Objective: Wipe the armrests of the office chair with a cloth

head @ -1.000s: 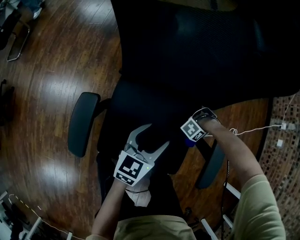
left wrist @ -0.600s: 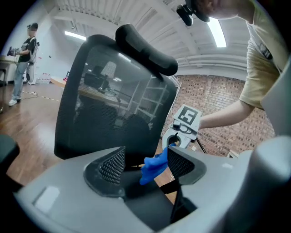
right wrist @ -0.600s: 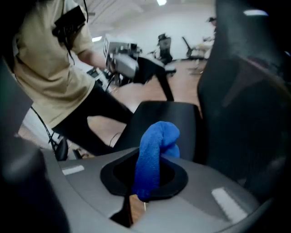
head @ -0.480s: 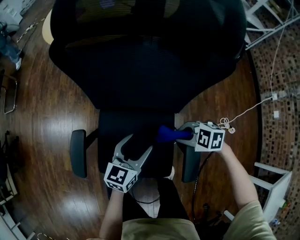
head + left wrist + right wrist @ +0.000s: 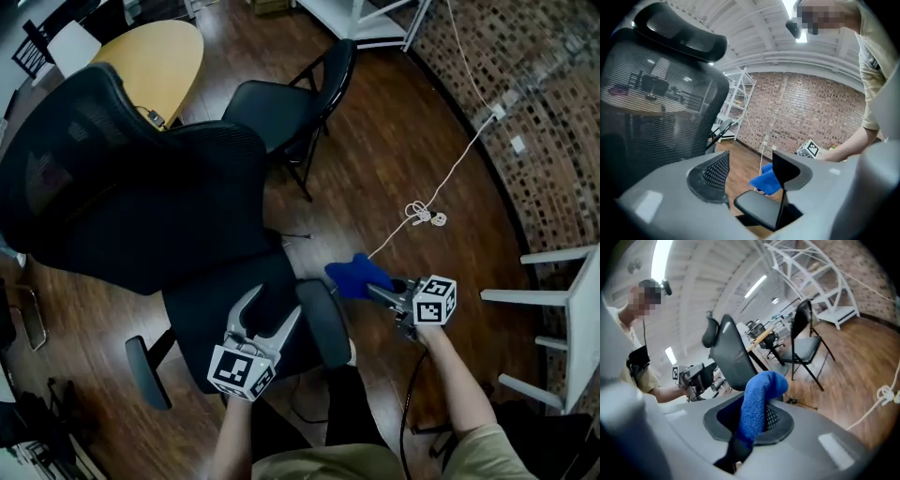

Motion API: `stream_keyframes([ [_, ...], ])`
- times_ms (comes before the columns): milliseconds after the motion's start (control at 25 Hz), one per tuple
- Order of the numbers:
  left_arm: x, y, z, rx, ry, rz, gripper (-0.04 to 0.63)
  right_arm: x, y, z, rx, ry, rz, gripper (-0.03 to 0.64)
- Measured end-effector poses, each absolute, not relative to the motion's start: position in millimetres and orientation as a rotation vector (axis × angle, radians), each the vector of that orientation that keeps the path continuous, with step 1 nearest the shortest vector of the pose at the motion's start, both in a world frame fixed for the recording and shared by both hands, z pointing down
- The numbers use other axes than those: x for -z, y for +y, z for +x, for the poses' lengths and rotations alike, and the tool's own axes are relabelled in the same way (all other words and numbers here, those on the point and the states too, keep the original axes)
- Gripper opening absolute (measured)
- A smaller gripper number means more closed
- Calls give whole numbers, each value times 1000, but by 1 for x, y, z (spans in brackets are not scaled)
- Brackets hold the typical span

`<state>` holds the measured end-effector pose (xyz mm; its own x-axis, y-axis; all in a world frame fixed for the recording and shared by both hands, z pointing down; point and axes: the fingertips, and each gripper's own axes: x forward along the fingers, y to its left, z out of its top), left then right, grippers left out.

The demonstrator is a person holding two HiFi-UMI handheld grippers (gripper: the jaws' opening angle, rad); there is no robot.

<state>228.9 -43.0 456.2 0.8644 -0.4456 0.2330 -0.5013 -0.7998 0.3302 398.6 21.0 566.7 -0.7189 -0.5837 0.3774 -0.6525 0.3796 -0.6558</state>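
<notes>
Right tongs (image 5: 382,291) pinch the blue cloth (image 5: 356,276); left tongs (image 5: 272,312) gape empty.
Likely soft, light and floppy: set your pinch on its bunched end.

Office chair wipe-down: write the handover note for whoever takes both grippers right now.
The left gripper is open and empty, over the seat beside the near armrest.
The right gripper is shut on the blue cloth, held just past that armrest's end; whether they touch is unclear.
The far armrest is across the seat.
Done: cloth is in hand. No wiping shows.
Left: treat both armrests as unwiped, probably the near one first.
</notes>
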Motion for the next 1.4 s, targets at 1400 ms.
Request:
stream_keyframes([
  [1400,-527,-45,307,-497,-787,2692,270,-863,-24,298,-1945,-2502,1106,17],
])
